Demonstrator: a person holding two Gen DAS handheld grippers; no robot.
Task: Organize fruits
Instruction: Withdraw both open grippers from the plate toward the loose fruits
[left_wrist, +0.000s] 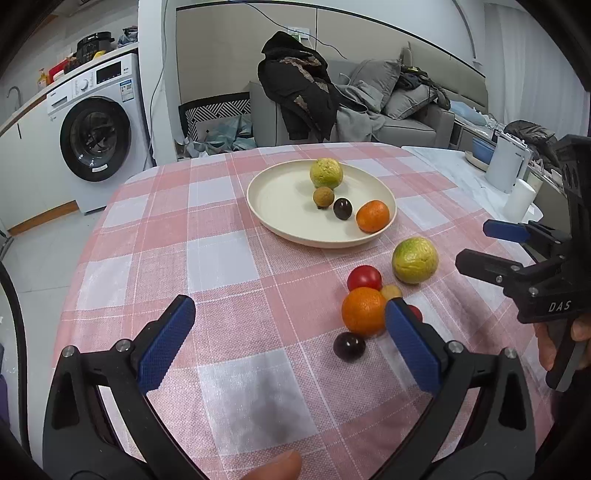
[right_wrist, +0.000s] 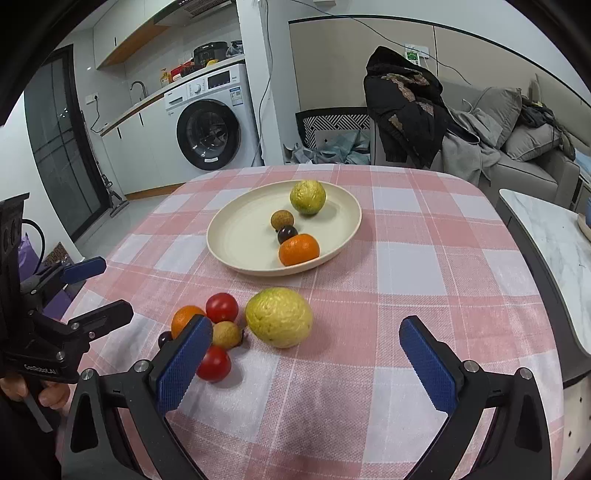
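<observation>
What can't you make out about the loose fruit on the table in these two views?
- Left wrist view: second red tomato mostly hidden behind the left gripper finger; longan half hidden by the orange.
- Right wrist view: dark grape and orange partly hidden behind the right gripper finger.

Each gripper was black with two arms shaped like a V. The left gripper (left_wrist: 290, 343) had flat blue fingers (left_wrist: 166, 343) with a bumpy pattern and shiny round screws (left_wrist: 123, 346). The right gripper (right_wrist: 306, 363) looked the same. Near the pink checked tablecloth (right_wrist: 406, 258), white letters (left_wrist: 559, 306) marked its black handle.
</observation>
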